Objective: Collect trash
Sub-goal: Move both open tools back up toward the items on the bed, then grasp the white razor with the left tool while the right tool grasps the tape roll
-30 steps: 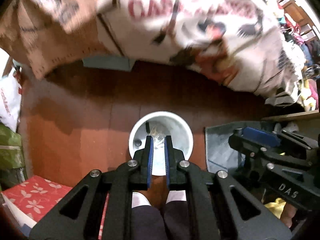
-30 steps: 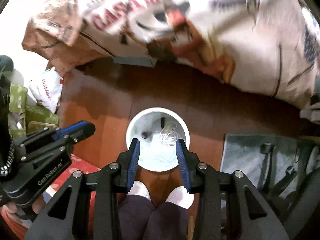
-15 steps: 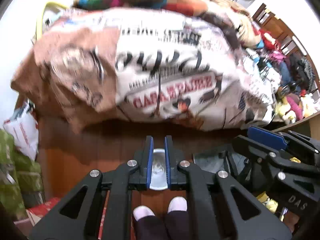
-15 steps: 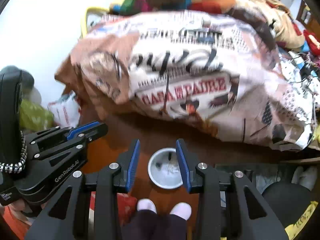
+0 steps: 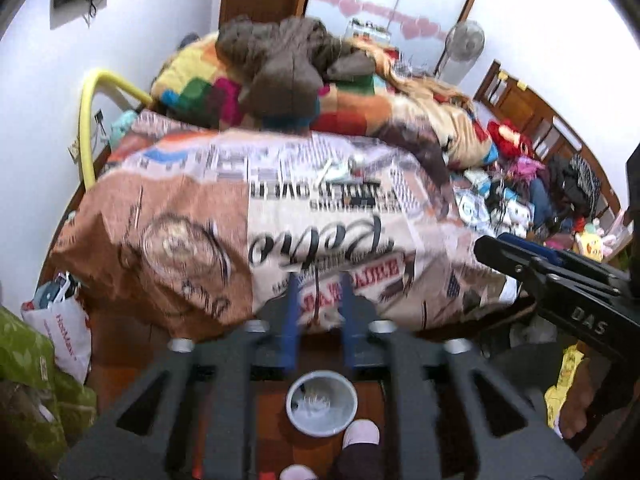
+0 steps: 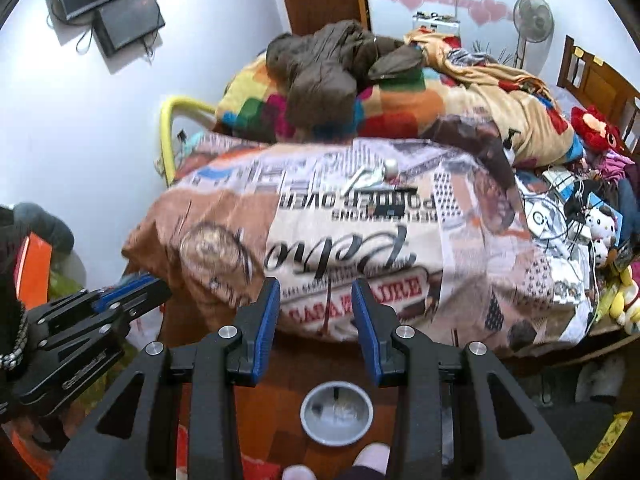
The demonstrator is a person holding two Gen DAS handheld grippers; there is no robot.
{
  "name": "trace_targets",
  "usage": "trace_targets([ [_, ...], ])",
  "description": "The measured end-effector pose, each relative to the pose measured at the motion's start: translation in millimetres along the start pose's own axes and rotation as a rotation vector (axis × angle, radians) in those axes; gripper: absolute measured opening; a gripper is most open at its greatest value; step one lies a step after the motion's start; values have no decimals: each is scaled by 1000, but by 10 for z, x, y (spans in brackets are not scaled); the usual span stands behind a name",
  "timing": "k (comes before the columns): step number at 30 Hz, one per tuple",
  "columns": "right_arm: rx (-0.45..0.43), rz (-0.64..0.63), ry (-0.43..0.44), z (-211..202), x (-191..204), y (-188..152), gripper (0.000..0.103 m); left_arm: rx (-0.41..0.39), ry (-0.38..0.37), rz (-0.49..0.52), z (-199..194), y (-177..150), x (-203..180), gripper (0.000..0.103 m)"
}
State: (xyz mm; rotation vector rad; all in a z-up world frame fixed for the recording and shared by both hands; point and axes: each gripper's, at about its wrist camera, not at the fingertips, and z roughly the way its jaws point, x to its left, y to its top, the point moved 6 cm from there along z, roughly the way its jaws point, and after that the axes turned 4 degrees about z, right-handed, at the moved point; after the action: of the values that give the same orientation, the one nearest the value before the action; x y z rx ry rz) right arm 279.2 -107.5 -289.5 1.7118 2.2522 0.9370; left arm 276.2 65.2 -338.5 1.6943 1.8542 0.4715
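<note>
Left wrist view is showing the left gripper point(image 5: 316, 312) with its jaws opening, nothing lying between them. Right gripper point(image 6: 316, 322) is hanging partly open, gripping nothing. Down on the wooden floor point(image 6: 292, 364) the grey bin point(image 6: 337, 416) is sitting below both tools, scraps inside. Beyond, a newspaper-print bedspread point(image 6: 360, 248) is covering the bed.

left claw point(image 5: 316, 312): black frame; blue pads; silver screws | right claw point(image 6: 316, 324): same
</note>
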Motion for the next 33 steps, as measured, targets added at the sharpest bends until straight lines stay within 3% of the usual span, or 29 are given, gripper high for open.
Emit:
trace_targets([
  [2,-13,13,24,64,-81,72,37,-23,21,-9,40,85,6,49],
  [5,-15,31,32,190,-237,160,54,-2,36,-23,208,200,6,49],
  [12,13,59,33,456,-743,472,54,77,64,-60,847,523,-193,50],
  [22,8,11,-1,497,-1415,1081,54,106,52,-45,1469,1097,-773,50],
  [33,70,55,24,1071,-1579,1200,54,175,38,-28,2102,1320,-669,50],
])
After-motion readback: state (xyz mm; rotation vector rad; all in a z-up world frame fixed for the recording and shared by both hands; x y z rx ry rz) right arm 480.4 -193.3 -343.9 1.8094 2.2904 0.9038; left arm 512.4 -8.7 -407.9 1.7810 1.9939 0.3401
